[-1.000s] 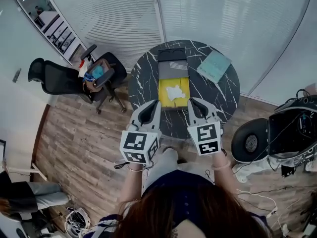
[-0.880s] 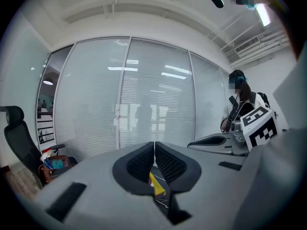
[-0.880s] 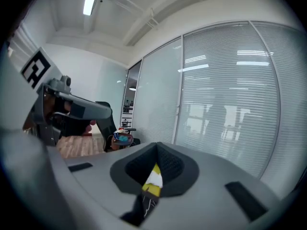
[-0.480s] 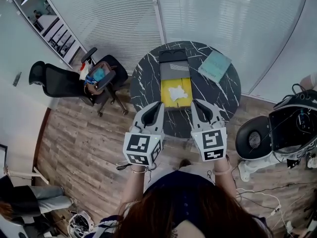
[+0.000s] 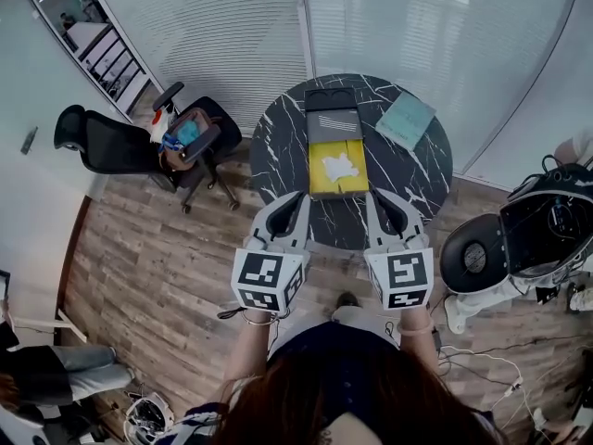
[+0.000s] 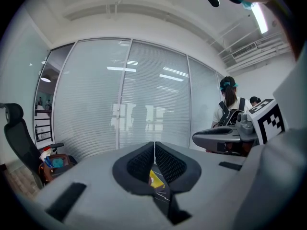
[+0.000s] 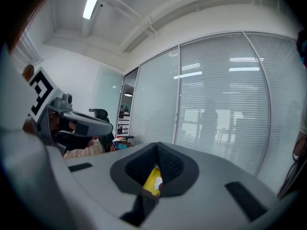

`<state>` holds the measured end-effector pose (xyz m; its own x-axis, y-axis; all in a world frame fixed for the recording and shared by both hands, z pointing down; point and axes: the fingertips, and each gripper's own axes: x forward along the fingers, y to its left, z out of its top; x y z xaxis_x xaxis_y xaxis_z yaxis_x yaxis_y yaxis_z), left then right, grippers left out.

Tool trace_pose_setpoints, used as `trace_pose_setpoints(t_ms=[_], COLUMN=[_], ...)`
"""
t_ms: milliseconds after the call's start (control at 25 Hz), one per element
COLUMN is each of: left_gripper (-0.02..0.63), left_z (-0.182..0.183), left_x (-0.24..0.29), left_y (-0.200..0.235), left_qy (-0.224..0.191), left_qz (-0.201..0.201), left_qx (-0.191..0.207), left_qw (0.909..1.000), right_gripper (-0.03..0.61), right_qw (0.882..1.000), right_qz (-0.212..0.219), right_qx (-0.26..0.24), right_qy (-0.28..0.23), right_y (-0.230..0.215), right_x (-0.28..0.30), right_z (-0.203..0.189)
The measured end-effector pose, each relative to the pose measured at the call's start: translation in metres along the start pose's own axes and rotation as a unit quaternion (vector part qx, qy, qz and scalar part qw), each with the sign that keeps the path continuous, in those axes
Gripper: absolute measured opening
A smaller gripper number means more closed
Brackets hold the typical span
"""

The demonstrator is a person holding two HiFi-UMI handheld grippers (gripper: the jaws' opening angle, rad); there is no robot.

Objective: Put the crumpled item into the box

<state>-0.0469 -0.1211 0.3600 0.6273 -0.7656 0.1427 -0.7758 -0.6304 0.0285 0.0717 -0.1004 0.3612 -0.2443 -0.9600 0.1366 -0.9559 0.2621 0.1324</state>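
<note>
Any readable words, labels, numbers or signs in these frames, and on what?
No readable text anywhere.
Cubes on the left gripper and right gripper: square black-and-white marker patterns, no letters.
The teal book on the table: any cover print is too small to read.

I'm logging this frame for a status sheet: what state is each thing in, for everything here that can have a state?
Left gripper: jaws together, holding nothing.
Right gripper: jaws together, holding nothing.
Box: open, yellow inside showing, on the table.
Crumpled item: lying inside the box, touched by neither gripper.
Teal book: closed, flat on the table, apart from the box.
</note>
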Motion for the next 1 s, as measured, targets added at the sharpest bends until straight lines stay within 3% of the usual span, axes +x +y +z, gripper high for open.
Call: trace_pose_setpoints(t_ms=[1000], left_gripper=[0.032], left_z=[-0.014], left_x=[-0.066], left_y=[-0.016], left_qy=[-0.01], left_qz=[-0.029], left_qx=[-0.02], left_qw=[0.9993], right_gripper=[0.025], right_qw=[1.0], right_qz=[-0.025], right_qx=[-0.014], right_qy=[-0.002], right_y=[0.049], right_x=[-0.061], right_z=[0.009])
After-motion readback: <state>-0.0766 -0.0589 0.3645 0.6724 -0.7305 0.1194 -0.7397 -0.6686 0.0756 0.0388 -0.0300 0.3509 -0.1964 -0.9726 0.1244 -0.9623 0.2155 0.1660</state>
